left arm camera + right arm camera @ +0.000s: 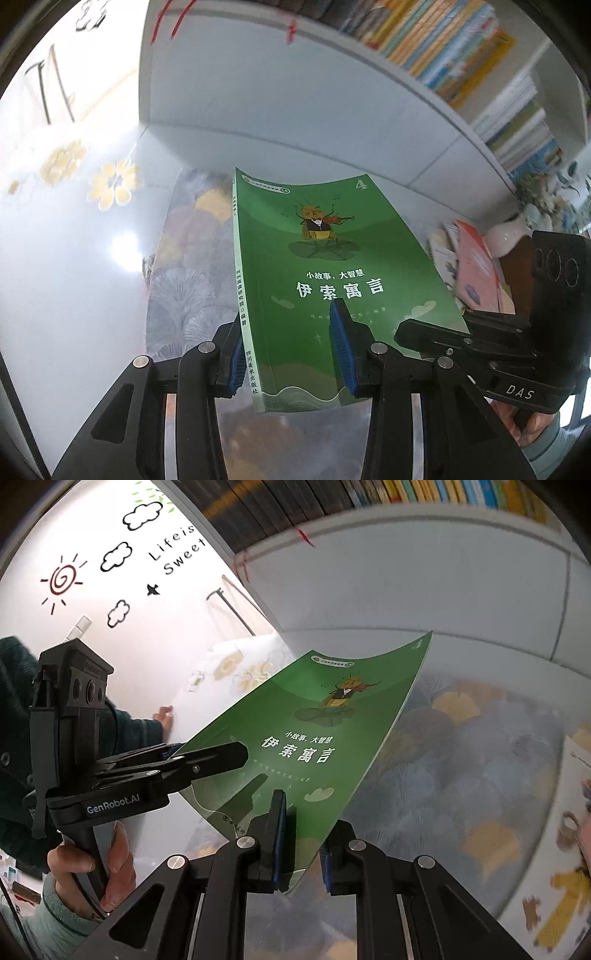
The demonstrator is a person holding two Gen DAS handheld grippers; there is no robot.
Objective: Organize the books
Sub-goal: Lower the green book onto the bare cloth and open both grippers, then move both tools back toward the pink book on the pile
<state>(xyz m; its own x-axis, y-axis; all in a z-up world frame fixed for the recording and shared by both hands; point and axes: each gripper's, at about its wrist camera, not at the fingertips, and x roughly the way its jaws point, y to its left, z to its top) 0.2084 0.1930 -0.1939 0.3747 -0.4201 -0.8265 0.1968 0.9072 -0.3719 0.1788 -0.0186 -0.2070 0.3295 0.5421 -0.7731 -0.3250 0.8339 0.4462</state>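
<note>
Glossy floral tabletop (74,258) (white wall (155,635))

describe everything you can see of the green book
The green book is a thin glossy paperback, its cover showing a violin-playing insect on a leaf, white Chinese title lettering and a "4" in the top corner. It is held off the floral table, front cover up, sagging slightly. The left gripper clamps its spine-side bottom edge; the right gripper pinches the opposite bottom corner.
</note>
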